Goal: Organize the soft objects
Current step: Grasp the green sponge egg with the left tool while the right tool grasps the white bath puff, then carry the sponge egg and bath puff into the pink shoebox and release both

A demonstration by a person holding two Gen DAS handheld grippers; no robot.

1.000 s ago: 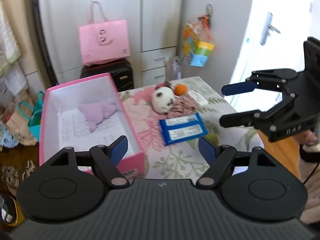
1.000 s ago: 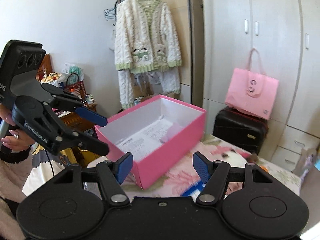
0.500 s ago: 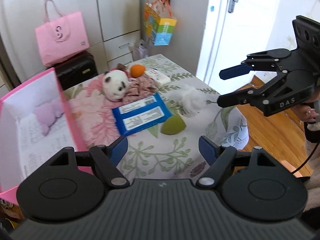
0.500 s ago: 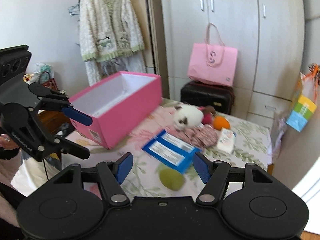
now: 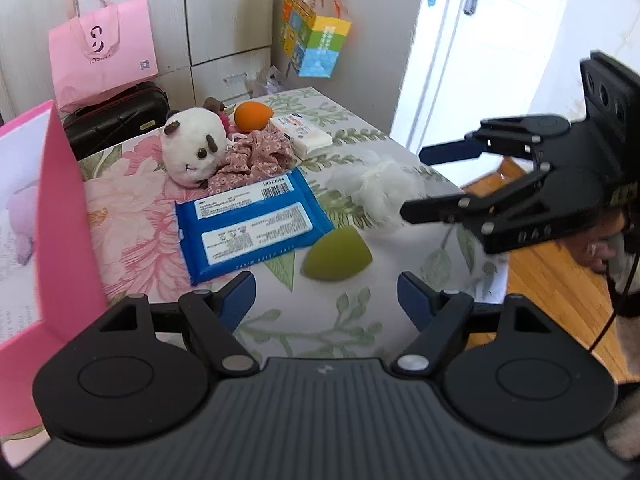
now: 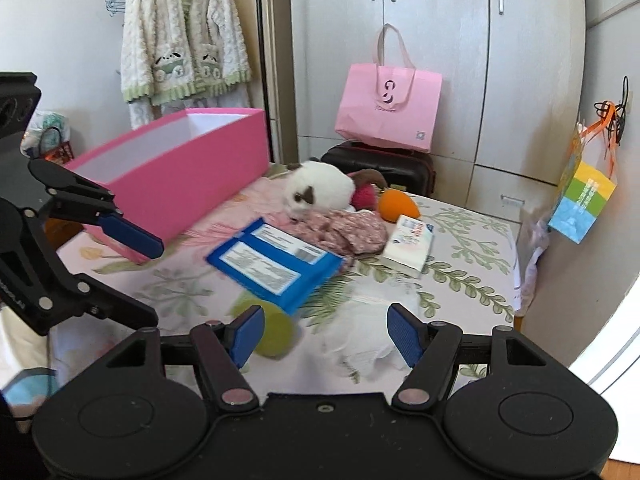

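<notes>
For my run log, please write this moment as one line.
left gripper: open, above green sponge | right gripper: open, near white fluff | pink box: purple item inside

pink shopping bag point(image 6: 390, 110) on black suitcase point(image 6: 404, 165), cream cardigan point(image 6: 185, 36) hanging — colourful bag point(image 5: 316, 42) on wardrobe
</notes>
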